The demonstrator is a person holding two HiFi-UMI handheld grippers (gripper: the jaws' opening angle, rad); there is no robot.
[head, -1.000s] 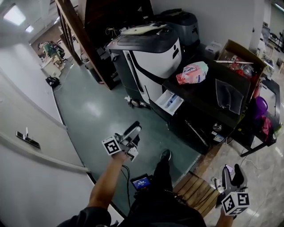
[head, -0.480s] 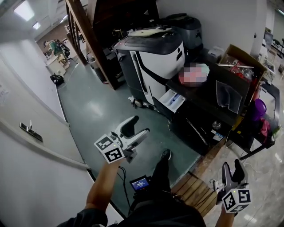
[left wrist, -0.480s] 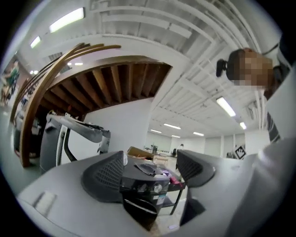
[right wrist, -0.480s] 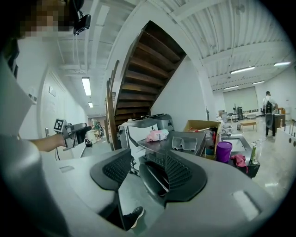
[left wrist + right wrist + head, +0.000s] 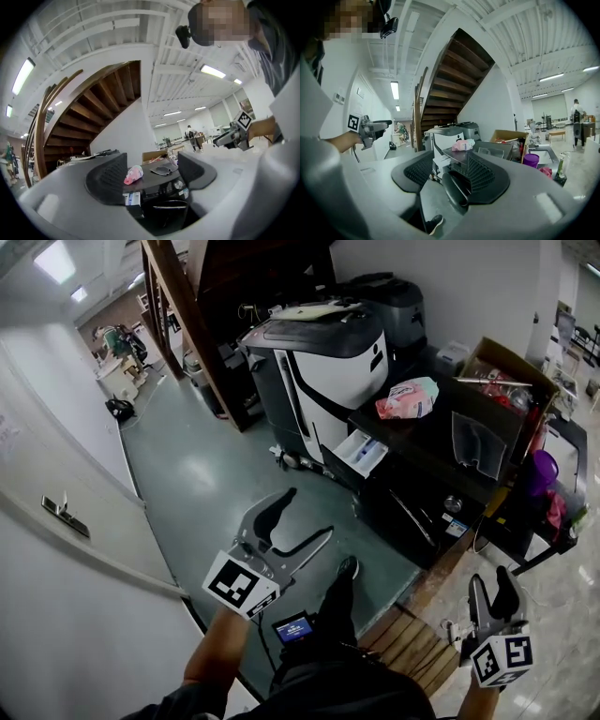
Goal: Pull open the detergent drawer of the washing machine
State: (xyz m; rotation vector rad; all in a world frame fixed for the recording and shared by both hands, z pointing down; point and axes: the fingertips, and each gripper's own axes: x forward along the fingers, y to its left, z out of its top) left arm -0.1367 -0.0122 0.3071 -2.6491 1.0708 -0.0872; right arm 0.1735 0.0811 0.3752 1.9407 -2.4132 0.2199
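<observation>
The black front-loading washing machine (image 5: 427,498) stands right of centre in the head view, and its white detergent drawer (image 5: 361,452) sticks out of the upper left corner. My left gripper (image 5: 309,513) hangs over the green floor, well short of the drawer, open, its jaws spread wide and empty. In the left gripper view the drawer (image 5: 132,199) shows low between the pads, far off. My right gripper (image 5: 491,579) is at the lower right, away from the machine, open by a narrow gap, holding nothing. The right gripper view has the machine (image 5: 457,159) beyond the gripper (image 5: 443,172).
A pink bag (image 5: 408,397) lies on the washer's top. A large white-and-black machine (image 5: 323,362) stands behind, a wooden staircase (image 5: 183,296) beyond it. A cardboard box (image 5: 511,367) and purple container (image 5: 547,468) are at the right. Wooden boards (image 5: 412,638) and my shoe (image 5: 349,567) are below.
My left gripper has lifted and come nearer the head camera, and its jaws have spread from nearly together to wide apart. The right gripper has barely moved. The drawer stays pulled out.
</observation>
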